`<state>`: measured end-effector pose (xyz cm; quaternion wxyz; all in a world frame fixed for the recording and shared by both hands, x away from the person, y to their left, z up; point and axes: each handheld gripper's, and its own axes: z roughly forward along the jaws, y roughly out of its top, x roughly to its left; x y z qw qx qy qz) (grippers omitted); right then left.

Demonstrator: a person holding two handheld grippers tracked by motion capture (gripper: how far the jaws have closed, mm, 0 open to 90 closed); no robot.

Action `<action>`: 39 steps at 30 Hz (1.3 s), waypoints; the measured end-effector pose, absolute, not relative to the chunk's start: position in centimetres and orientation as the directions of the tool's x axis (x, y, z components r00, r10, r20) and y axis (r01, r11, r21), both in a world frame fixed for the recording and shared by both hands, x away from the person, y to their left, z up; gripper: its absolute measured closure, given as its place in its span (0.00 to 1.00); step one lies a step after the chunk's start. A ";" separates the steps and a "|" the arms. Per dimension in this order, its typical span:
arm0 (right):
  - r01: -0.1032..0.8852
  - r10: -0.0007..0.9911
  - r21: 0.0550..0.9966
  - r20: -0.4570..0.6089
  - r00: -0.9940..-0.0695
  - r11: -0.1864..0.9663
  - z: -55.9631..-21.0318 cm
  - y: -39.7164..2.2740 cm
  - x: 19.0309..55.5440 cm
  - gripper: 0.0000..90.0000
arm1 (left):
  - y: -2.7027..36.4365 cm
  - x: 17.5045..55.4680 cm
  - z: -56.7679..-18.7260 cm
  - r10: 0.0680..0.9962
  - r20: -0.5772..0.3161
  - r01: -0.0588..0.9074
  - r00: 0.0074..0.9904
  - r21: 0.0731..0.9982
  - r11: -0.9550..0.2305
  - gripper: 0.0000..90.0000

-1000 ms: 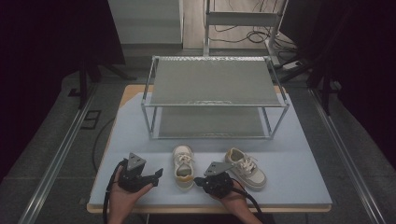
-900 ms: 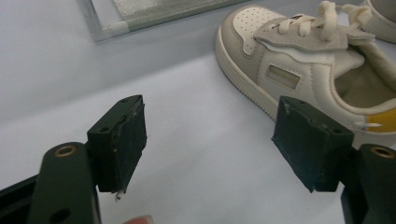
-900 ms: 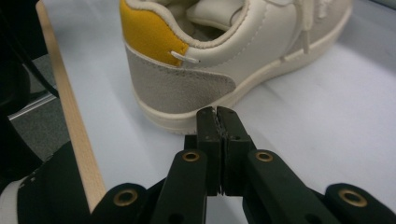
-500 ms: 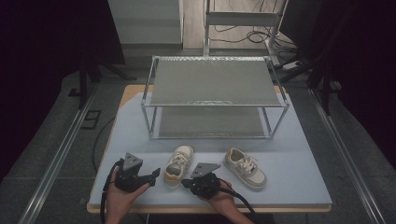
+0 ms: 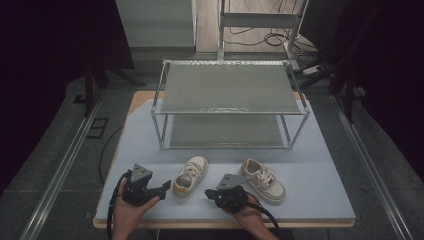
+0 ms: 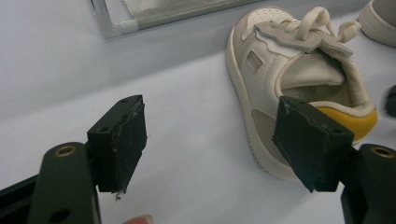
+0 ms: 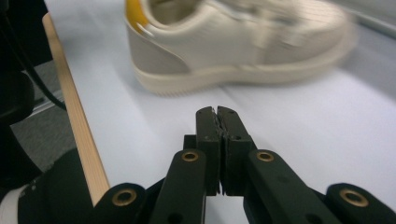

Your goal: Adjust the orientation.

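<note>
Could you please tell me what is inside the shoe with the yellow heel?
In the left gripper view, the shoe holds only its pale lining and the tongue folded over the opening, under loose laces. Nothing else shows inside; the toe end is covered by the tongue, so it cannot be checked.

We note smooth, matt cream leather-like shoes (image 5: 190, 175) with cloth laces, a matt pale bench (image 5: 320, 165) edged in wood, and a shiny metal rack (image 5: 229, 102) with mesh shelves.

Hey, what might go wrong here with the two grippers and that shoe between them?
The left gripper is open, with one of its fingers beside the left shoe heel, not around it; closing might only nudge it. The right gripper is shut, so it cannot grasp. The right shoe lies near the hand and may get bumped.
</note>
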<state>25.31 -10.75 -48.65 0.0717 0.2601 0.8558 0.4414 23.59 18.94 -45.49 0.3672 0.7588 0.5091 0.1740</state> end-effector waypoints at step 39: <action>0.521 0.751 0.808 0.159 -0.641 0.274 -48.6 -27.4 23.1 0.99 | 18.7 23.7 -45.8 0.899 -0.104 0.648 0.425 0.728 -0.221 0.28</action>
